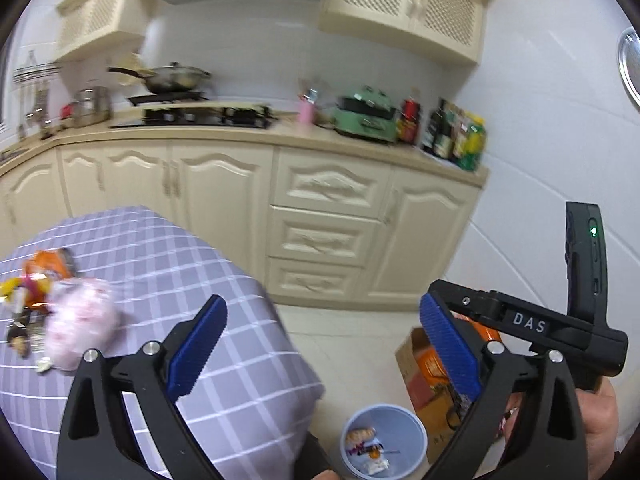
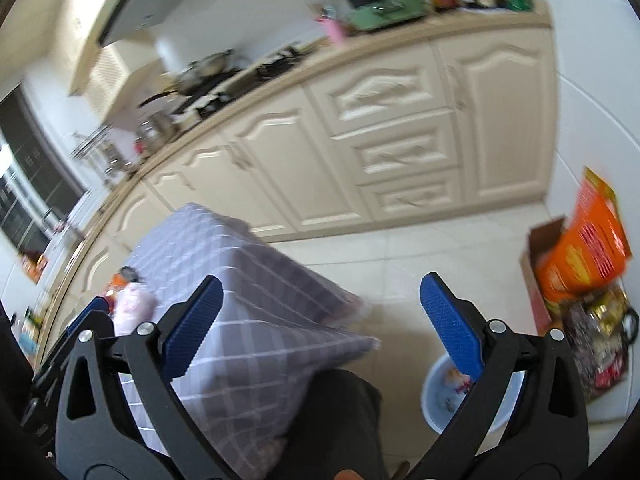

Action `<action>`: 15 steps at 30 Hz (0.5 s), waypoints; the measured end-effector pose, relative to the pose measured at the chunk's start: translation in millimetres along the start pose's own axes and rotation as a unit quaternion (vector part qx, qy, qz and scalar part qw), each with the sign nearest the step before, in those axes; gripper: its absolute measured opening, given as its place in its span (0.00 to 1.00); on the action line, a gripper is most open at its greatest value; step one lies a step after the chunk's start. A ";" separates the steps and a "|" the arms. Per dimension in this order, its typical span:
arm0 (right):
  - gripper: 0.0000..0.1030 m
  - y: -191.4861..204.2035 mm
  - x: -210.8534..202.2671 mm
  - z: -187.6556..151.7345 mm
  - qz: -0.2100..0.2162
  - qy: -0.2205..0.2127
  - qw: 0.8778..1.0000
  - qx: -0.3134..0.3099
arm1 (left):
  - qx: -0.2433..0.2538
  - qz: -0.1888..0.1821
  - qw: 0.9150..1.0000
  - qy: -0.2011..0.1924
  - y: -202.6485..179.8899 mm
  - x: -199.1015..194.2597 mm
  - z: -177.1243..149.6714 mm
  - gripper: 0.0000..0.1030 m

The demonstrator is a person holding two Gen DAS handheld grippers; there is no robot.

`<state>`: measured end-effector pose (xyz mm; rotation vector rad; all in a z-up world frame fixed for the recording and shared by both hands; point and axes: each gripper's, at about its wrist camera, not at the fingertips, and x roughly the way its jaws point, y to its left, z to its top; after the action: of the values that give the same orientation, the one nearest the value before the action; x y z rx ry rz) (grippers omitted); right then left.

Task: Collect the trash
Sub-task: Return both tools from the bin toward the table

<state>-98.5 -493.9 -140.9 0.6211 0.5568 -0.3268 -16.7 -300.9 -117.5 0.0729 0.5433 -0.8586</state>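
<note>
1 word, "DAS", marks the right gripper (image 1: 440, 344), fingers (image 1: 450, 346) spread.

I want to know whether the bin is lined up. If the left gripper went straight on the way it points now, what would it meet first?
Probably not the bin. The open left gripper points past the checked tablecloth's corner toward the cream lower cabinets and floor. The blue bin sits lower, below that line. Depth is unclear.

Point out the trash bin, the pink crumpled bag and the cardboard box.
trash bin (image 1: 416, 430): left wrist view, right inner wall
pink crumpled bag (image 1: 80, 320): left wrist view, middle of the bag
cardboard box (image 1: 406, 354): left wrist view, left side flap
</note>
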 end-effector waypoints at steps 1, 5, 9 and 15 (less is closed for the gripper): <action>0.94 10.0 2.3 1.7 0.007 0.001 1.000 -0.010 | -0.006 0.007 1.000 -0.004 6.7 -5.1 1.8 0.92; 0.94 51.5 13.2 5.6 0.040 0.007 0.998 -0.045 | -0.026 0.048 0.998 -0.028 42.6 -31.2 6.7 0.92; 0.94 90.1 25.3 5.8 0.063 0.013 0.995 -0.073 | -0.050 0.084 0.994 -0.042 76.6 -52.4 6.2 0.92; 0.94 143.8 44.1 -5.3 0.091 0.035 0.988 -0.115 | -0.073 0.148 0.985 -0.055 129.3 -81.5 -4.3 0.92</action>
<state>-0.8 -385.4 -104.6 0.4564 0.5911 -0.0661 33.7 -157.5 -101.6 -0.0281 0.4763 -0.5281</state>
